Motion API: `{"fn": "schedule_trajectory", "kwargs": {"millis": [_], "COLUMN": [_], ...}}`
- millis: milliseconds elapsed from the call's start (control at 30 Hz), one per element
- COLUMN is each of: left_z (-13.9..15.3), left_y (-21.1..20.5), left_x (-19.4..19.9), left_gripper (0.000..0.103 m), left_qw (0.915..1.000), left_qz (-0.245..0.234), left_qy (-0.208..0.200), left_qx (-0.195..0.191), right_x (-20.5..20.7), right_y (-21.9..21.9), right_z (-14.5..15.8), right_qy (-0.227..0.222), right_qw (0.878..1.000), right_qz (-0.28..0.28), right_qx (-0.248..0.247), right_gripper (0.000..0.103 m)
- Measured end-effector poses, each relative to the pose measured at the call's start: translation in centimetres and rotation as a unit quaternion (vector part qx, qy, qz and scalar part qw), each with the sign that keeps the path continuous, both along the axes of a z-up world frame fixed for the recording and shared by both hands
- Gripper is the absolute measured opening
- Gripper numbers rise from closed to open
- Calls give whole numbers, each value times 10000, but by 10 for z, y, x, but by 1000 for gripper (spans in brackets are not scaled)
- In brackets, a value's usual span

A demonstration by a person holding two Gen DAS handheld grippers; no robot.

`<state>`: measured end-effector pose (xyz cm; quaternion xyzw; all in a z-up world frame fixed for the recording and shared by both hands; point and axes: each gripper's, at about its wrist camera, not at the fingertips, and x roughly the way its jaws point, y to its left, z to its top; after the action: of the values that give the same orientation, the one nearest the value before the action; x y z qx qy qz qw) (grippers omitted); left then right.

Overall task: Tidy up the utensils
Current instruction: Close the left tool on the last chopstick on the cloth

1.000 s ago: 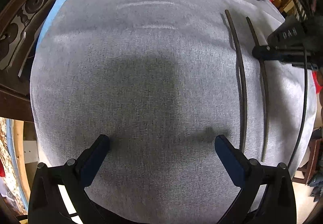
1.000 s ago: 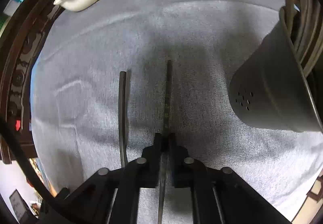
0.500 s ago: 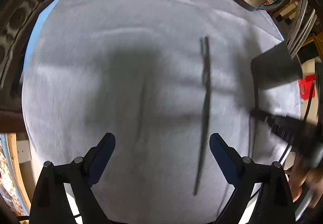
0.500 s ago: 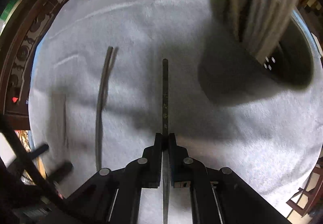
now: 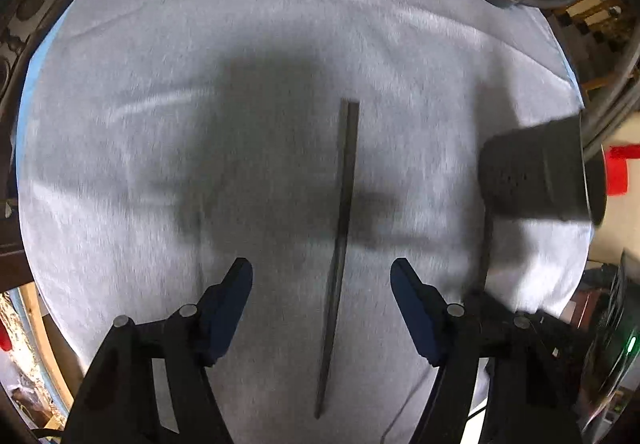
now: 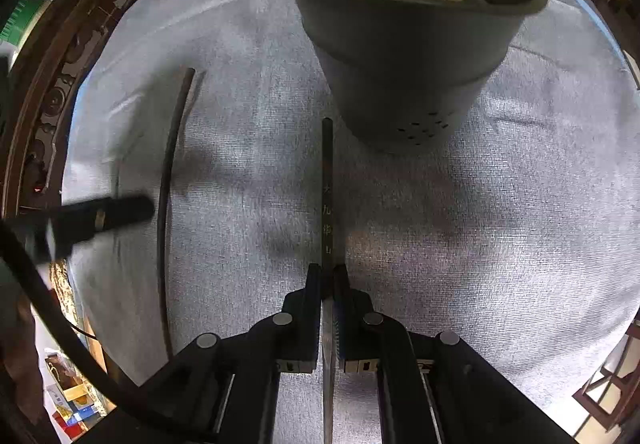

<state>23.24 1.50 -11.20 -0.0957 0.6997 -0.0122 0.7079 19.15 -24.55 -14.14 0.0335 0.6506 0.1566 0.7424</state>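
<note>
The right gripper (image 6: pixel 328 276) pinches one black chopstick (image 6: pixel 327 179), just short of the dark holder (image 6: pixel 404 43) with utensils inside. The left gripper (image 5: pixel 322 284) is closing around the last chopstick (image 5: pixel 340 240) on the cloth (image 5: pixel 160 123), not touching yet.

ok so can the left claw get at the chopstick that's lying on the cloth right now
Probably yes. The left claw points down over the loose chopstick, which lies bare on the grey cloth between its closing jaws. Nothing covers it; the holder and right claw sit off to the side.
</note>
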Motion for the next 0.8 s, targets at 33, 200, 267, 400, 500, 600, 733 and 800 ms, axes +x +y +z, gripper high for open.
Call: {"fn": "schedule_trajectory", "kwargs": {"millis": [33,200,267,400,500,600,733,800], "left_z": [-1,-19,-16,-19,-18,-20,-22,-21], "left_y": [-3,-14,-18,-25,-30,-31,-30,-28], "left_x": [5,23,25,28,30,36,44,40], "left_gripper": [71,29,28,11,7,6,6,7], "left_qw": [10000,9984,9987,9981,9979,9973,9964,9962], "left_qz": [-17,-98,-54,-248,-316,-374,-364,-336], "left_qy": [43,542,499,564,566,638,761,802], "left_qx": [-3,-82,-39,-12,65,0,-20,-19], "right_x": [-2,-2,0,2,1,4,5,5], "right_y": [-2,-7,-7,-8,-9,-3,-4,-3], "right_z": [-1,8,7,10,15,13,13,14], "right_qy": [-10,-10,-27,-26,-21,-10,26,37], "right_qw": [10000,10000,9999,9999,9999,9999,9999,9999], "right_qz": [-2,25,32,33,84,131,152,162], "right_qx": [17,87,101,156,127,87,65,37], "right_gripper": [6,6,6,6,6,6,6,6]}}
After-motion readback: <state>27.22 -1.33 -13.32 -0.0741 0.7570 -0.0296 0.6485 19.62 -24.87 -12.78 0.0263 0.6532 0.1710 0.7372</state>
